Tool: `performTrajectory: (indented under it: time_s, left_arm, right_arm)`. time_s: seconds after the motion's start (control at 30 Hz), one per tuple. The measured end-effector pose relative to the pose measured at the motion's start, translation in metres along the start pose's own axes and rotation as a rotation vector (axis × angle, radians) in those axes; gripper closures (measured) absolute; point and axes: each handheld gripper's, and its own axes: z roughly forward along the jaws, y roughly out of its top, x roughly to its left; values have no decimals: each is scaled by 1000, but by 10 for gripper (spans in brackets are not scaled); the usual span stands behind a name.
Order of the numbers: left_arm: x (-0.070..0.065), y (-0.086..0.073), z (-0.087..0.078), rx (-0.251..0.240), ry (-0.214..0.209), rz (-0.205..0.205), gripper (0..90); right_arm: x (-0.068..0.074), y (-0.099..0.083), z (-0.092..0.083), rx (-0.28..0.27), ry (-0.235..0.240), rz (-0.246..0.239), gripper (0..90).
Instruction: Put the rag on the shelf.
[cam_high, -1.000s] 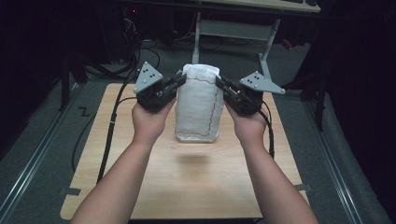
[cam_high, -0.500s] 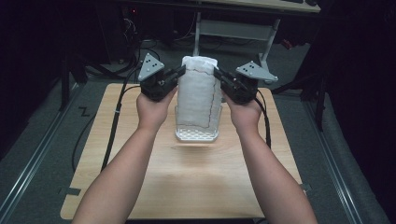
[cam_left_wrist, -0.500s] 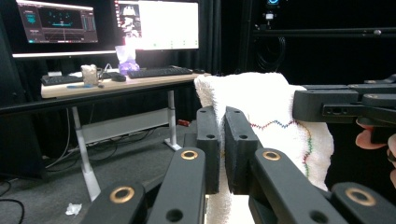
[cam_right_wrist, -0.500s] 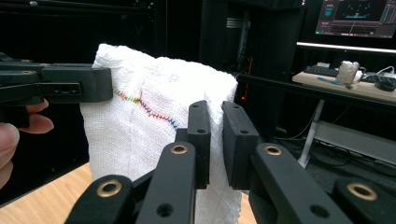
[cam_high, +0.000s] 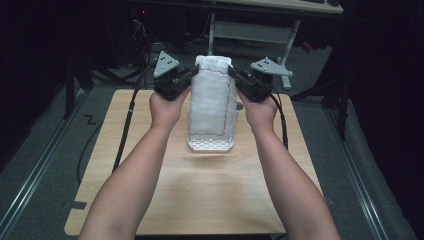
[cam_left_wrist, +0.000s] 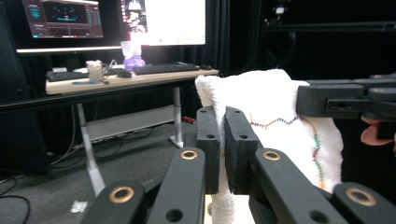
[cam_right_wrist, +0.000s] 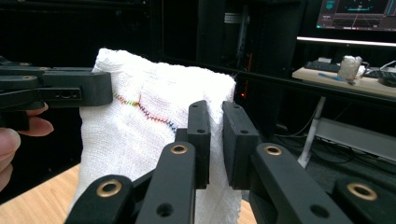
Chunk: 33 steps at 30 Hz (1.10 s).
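**White towel held up by its two top corners over the bench**

Your left hand-held gripper (cam_high: 186, 78) has its jaws pressed together on the top left corner of the white towel (cam_high: 212, 95). In the left gripper view the cloth edge runs down between the two black pads (cam_left_wrist: 208, 140), which stand nearly touching. Your right hand-held gripper (cam_high: 239, 78) is clamped on the top right corner the same way; in the right gripper view the towel's edge is pinched in the narrow gap between its pads (cam_right_wrist: 199, 135).

The towel hangs as a tall, folded panel between your two hands, upright, its top edge level with the jaws. A thin line of multicoloured zigzag stitching (cam_left_wrist: 275, 122) runs across the cloth near the top and down one side. The lower end of the towel reaches down to a white perforated tray (cam_high: 211, 145) that lies on the wooden bench (cam_high: 210, 195), near the middle of its far half; whether cloth and tray touch you cannot tell from above.

Your forearms come in from the near edge, one on each side of the towel. Beyond the bench stands a desk (cam_left_wrist: 130, 79) with keyboards and lit monitors.
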Motion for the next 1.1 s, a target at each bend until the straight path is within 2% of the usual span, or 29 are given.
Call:
performTrajectory:
  time_s: [0.1,0.2,0.23,0.27,0.43,0.67,0.8,0.93,1.1]
  left_arm:
    - [3,-2,4,11,8,-9,856]
    - [10,-7,11,28,8,-46,856]
    - [10,-7,11,28,8,-46,856]
    - [14,-10,15,30,10,-61,856]
    - [20,-17,23,53,21,-68,855]
    - [28,-40,37,161,22,-71,852]
    - [30,-53,44,221,23,-69,851]
    - [32,-65,48,276,13,-93,850]
    - [32,-73,49,311,8,-115,845]
  right_arm:
    - [-2,-3,7,10,-7,-5,826]
    - [-5,-7,14,24,-6,1,826]
    - [-5,-7,14,24,-6,1,826]
    - [-9,-9,21,40,-1,4,826]
    - [-13,-10,30,60,-5,-19,826]
    - [-18,-26,47,148,-16,-32,824]
    - [-25,-38,57,221,2,-13,821]
    - [-31,-45,63,278,27,28,815]
    - [-34,-51,65,308,38,45,804]
